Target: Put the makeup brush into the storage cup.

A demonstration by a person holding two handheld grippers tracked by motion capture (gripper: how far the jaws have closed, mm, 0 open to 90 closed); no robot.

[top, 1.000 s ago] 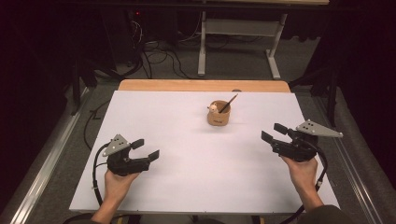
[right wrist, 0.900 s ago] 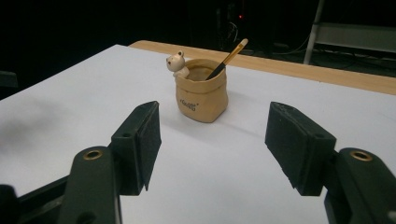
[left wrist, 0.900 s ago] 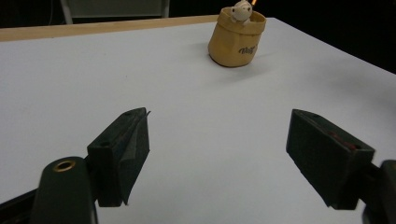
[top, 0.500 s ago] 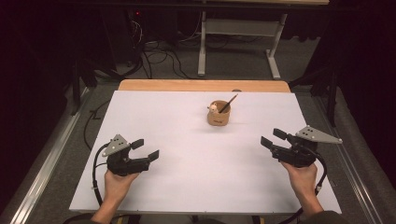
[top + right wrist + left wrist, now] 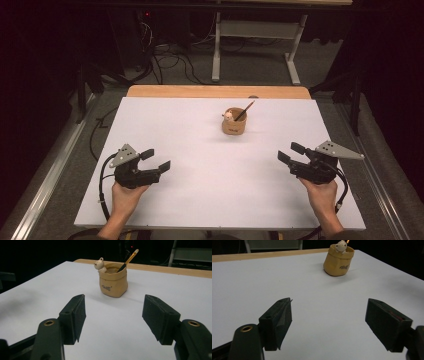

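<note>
place: lab | signs: cables (image 5: 172,62) — dark surround — white table (image 5: 200,190)

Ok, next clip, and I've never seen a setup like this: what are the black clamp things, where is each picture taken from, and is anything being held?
A person holds a hand-operated two-jaw gripper in each hand. The high view looks down from above the person's side: left gripper near the white table's left edge, right gripper near its right. The other two pictures come from cameras riding on each gripper, looking out between its own black jaws. Both sets of jaws stand open with nothing between them. Farther up the table stands a small tan pot with a little bear figure on its rim and a pencil leaning inside. Neither gripper touches it.
</note>
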